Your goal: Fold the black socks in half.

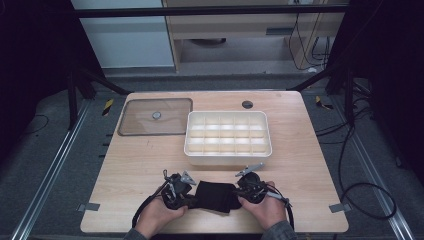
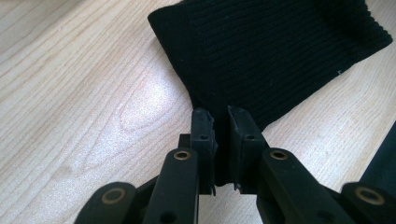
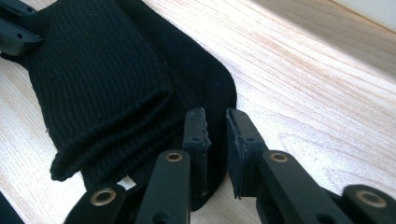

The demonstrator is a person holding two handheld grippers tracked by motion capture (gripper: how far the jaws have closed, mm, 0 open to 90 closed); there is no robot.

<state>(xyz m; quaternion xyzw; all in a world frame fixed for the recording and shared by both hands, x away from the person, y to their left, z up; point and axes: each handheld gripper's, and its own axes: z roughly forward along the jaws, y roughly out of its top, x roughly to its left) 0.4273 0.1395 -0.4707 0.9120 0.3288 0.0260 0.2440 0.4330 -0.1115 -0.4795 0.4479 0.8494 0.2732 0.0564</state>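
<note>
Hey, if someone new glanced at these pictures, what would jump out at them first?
Most striking is the folded black sock at the near edge of the wooden table, with the left gripper and the right gripper pinching its two ends. Behind it sits a white divided tray, and left of that a clear lid lies flat.

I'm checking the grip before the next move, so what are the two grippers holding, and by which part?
Both hold the folded black sock: the left gripper pinches one end's edge, the right gripper the opposite end beside the ribbed cuff.
</note>
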